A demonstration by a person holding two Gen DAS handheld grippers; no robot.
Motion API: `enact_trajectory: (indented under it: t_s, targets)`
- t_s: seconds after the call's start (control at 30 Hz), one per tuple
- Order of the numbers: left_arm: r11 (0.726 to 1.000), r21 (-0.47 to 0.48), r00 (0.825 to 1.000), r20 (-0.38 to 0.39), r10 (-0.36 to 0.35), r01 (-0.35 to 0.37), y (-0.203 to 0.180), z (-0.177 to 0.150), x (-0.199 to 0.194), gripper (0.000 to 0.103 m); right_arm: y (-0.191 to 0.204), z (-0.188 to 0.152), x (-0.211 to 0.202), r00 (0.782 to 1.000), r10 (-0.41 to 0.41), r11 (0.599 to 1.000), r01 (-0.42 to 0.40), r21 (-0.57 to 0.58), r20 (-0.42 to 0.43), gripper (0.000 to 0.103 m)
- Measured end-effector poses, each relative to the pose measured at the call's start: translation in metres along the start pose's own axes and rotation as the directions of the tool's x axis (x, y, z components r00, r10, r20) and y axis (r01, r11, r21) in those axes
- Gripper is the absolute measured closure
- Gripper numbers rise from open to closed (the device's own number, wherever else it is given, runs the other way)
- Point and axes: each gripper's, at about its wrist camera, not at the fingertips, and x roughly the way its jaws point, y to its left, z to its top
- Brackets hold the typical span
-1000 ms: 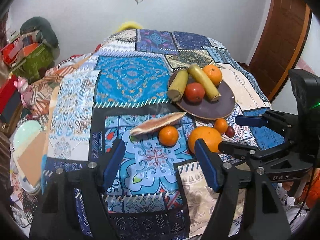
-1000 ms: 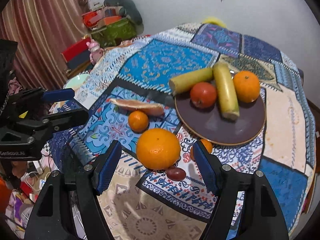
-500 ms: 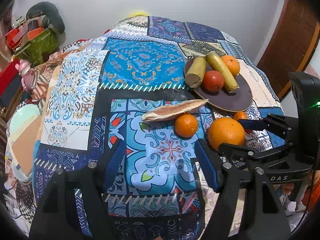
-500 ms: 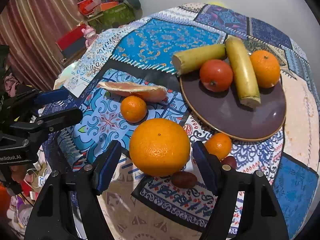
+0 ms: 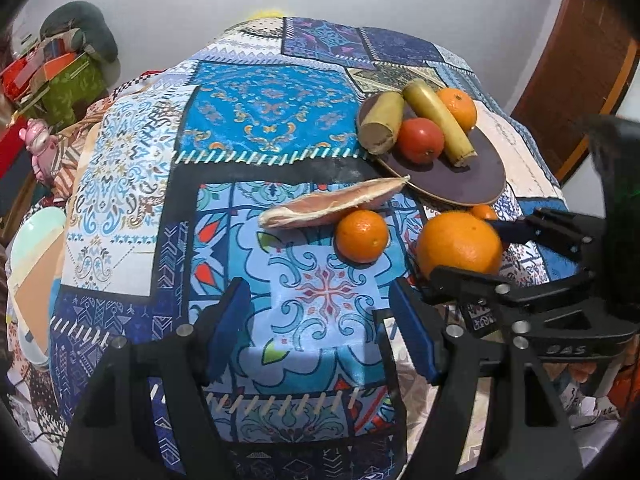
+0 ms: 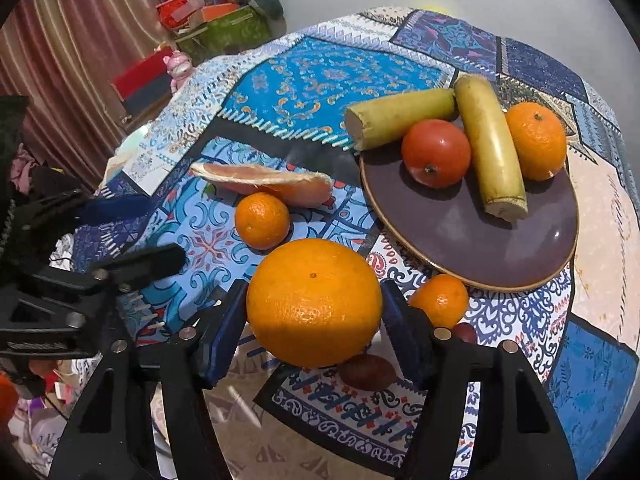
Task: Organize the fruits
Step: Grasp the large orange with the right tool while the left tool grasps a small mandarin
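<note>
Fruit is partly sorted, as far as can be judged. Nearest in the right wrist view, the big orange (image 6: 314, 302) is seen between the blue pads of the right gripper (image 6: 314, 320); its jaws have just been closing, and both pads appear to lie against the sides of the orange, so it is taken as gripped, though it cannot be told whether it is lifted off the cloth (image 6: 328, 68). Just behind the right pad, two dark small fruits (image 6: 368, 372) and a small orange (image 6: 439, 300) are found on the cloth, close beside the plate (image 6: 472, 240). The left gripper (image 5: 320, 332) is held open with nothing between its pads, over a bare part of the cloth, near the mandarin (image 5: 362, 236). A little farther, this mandarin is seen touching or almost touching the grapefruit slice (image 5: 332, 208), and both lie loose beside the plate. On the plate, four things are already placed: a tomato (image 6: 436, 154), two yellow-green pieces (image 6: 490, 144) that look like cut banana or similar, and an orange (image 6: 536, 140) at the far edge. The near half of the plate is left free. It is judged that less than half of the work is done: the big orange, the mandarin, the slice, the small orange and the dark fruits remain to be moved, if the plate is the intended place.
</note>
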Motion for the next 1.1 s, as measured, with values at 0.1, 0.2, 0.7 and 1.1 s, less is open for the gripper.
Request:
enact_trajectory:
  t_s: [0.1,0.2,0.7,1.1]
  targets:
    - [1.000,0.006,1.000,-0.003,0.012,-0.012,-0.004,0.003,0.007,0.032,-0.004,0.001,-0.013,0.999,0.013,1.000,-0.013,0.016,0.033,0.041]
    - [1.000,-0.008,1.000,-0.010,-0.016,0.015,-0.006,0.007,0.015,0.031,-0.009,0.002,-0.027,0.998,0.002,1.000,-0.004,0.024,0.066,0.041]
    - [1.000,0.001,0.997,-0.064,-0.031,0.031,-0.030,0.030,0.055,0.049,-0.060,-0.009,-0.059,0.992,-0.070,0.992,0.058,0.109,0.108,0.041]
    - [0.999,0.026,0.997,-0.069,-0.026,0.028,-0.038,0.026,0.050,0.066,-0.079,-0.015,-0.065,0.988,-0.088,0.988,0.071,0.139,0.123,0.041]
